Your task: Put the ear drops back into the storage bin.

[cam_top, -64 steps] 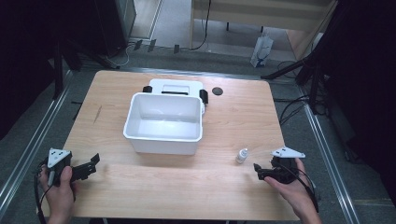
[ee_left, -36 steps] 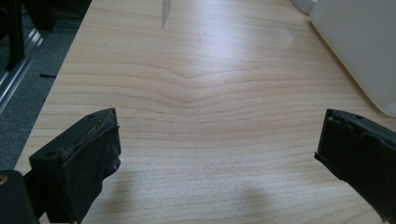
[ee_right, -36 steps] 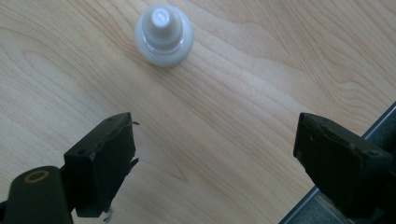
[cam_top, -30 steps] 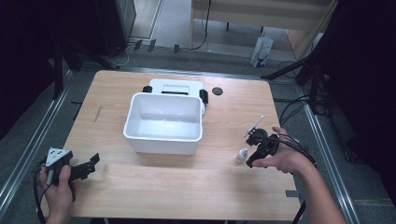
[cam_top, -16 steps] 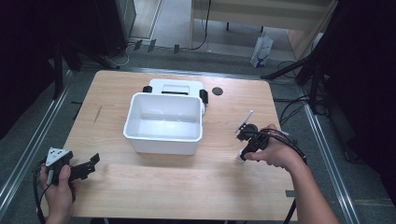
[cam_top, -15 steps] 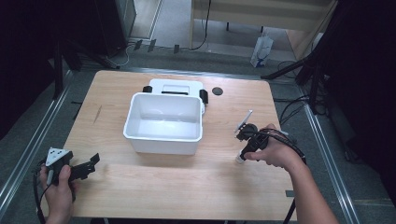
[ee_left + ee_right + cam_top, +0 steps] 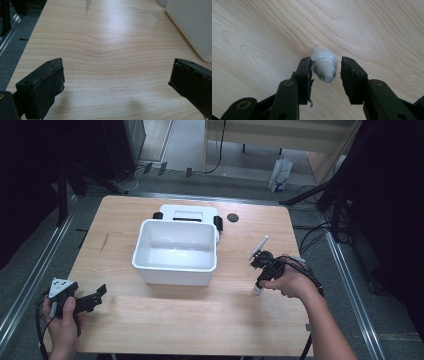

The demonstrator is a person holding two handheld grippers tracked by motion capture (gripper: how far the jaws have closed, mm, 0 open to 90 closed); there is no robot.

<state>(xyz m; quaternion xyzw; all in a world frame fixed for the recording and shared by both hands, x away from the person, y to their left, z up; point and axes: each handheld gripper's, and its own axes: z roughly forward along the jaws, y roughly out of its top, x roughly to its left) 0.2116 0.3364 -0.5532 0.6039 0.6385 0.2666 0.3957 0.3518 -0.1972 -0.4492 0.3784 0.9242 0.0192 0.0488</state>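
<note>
- White plastic dropper bottle [image 7: 323, 65], one, stands on the wooden table [image 7: 175, 320] between the right gripper [image 7: 325, 72] jaws.
- Right jaws have just been closing; the left pad touches its cap, and a narrow gap (slim) remains on the other side.
- One left gripper [image 7: 115, 82] rests released, jaws wide over bare wood.
- One white tub [image 7: 176, 270] sits mid-table, a lid [image 7: 187, 213] behind it.
</note>
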